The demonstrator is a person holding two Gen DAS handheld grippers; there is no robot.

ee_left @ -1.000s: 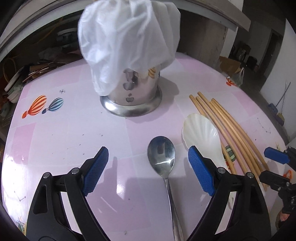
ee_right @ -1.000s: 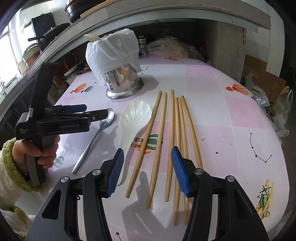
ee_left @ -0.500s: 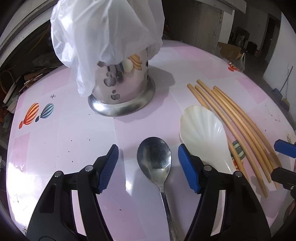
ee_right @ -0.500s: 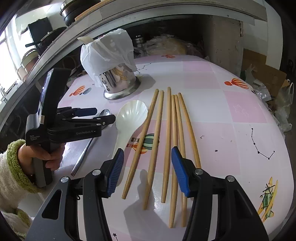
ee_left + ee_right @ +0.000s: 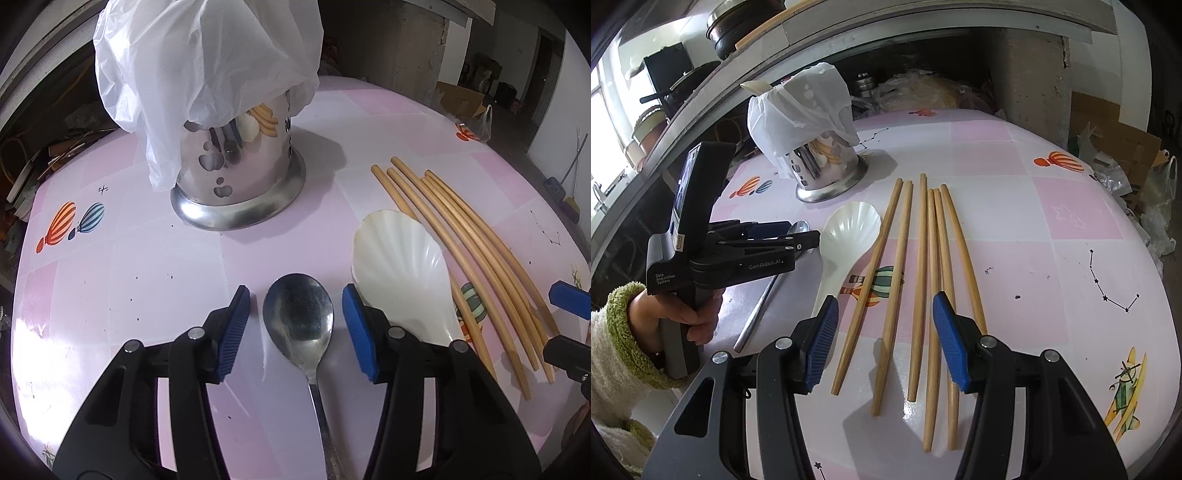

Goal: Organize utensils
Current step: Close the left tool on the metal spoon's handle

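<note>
A metal spoon (image 5: pixel 298 325) lies on the pink table (image 5: pixel 147 258), its bowl between the blue pads of my left gripper (image 5: pixel 295 317). The jaws are closing, with small gaps still on both sides of the bowl. Right of it lie a white shell-shaped spoon (image 5: pixel 399 277) and several wooden chopsticks (image 5: pixel 461 236). The steel utensil holder (image 5: pixel 236 173), draped with a white plastic bag (image 5: pixel 207 55), stands farther back. My right gripper (image 5: pixel 884 332) hovers open over the near ends of the chopsticks (image 5: pixel 919 280), holding nothing. In the right wrist view my left gripper (image 5: pixel 798 234) sits low over the metal spoon (image 5: pixel 768 299).
A hand (image 5: pixel 676 314) in a fleecy sleeve holds the left gripper at the table's left edge. Behind the table are cluttered shelves and a concrete pillar (image 5: pixel 1030 74). Cardboard and plastic bags (image 5: pixel 1137 166) lie beyond the right edge.
My left gripper has moved forward and down over the spoon's bowl, and its jaws have narrowed around it. The right gripper has stayed put.
</note>
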